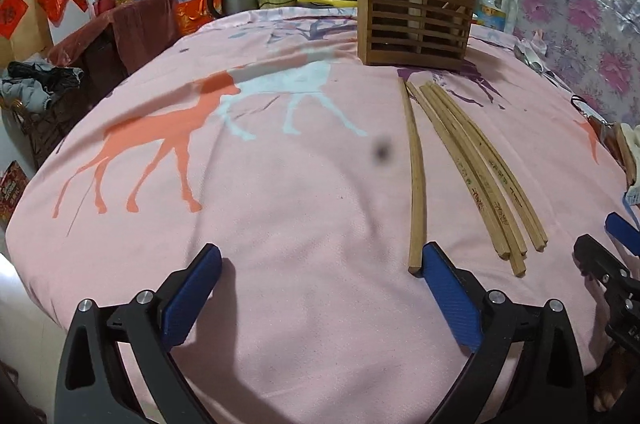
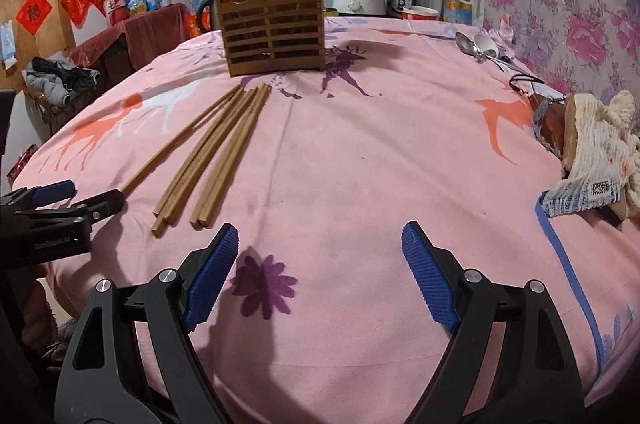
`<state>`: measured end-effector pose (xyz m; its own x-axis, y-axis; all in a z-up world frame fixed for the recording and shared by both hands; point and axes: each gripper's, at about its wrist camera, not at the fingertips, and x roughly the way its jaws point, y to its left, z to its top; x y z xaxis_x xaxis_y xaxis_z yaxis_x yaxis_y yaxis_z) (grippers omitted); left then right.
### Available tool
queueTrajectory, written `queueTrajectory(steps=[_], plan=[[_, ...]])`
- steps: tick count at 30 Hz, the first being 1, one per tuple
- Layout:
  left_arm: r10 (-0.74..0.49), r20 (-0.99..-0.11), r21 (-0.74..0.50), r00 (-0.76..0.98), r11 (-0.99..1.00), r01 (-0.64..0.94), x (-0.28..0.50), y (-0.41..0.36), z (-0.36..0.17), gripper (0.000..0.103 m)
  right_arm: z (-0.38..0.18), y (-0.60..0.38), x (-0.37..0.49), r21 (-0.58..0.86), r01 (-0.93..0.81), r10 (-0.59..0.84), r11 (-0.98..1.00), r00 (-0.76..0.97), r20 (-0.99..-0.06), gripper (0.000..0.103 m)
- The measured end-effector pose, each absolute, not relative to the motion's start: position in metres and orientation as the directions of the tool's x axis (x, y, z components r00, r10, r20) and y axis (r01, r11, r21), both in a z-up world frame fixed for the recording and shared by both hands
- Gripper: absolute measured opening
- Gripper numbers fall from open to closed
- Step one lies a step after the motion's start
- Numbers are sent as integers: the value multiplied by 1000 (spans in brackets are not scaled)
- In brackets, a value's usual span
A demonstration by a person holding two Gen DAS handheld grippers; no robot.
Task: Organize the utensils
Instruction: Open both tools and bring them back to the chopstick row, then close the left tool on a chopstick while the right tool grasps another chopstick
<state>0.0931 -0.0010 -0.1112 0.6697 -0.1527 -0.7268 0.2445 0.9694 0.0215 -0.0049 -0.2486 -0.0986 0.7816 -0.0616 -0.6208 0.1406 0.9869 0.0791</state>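
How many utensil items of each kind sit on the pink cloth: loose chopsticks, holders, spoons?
Loose chopsticks: 6 (some overlap, so the count is close)
Wooden holder: 1
Spoons: 2
Total: 9

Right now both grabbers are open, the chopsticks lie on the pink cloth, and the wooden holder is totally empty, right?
Not quite. The wooden holder already has some chopsticks standing in it, as the right wrist view shows. The rest is right: left gripper and right gripper are open, loose chopsticks on the cloth.
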Motion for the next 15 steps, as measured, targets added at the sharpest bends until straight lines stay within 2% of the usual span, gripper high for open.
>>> queueTrajectory(steps=[9,15], plan=[[-156,-709,18,687,971,238,91,0,-113,99,-100,-223,3,13,56,-36,998,779,-625,68],[-154,-706,19,691,972,236,90,0,-113,99,-102,-221,21,53,51,-5,997,764,-646,68]])
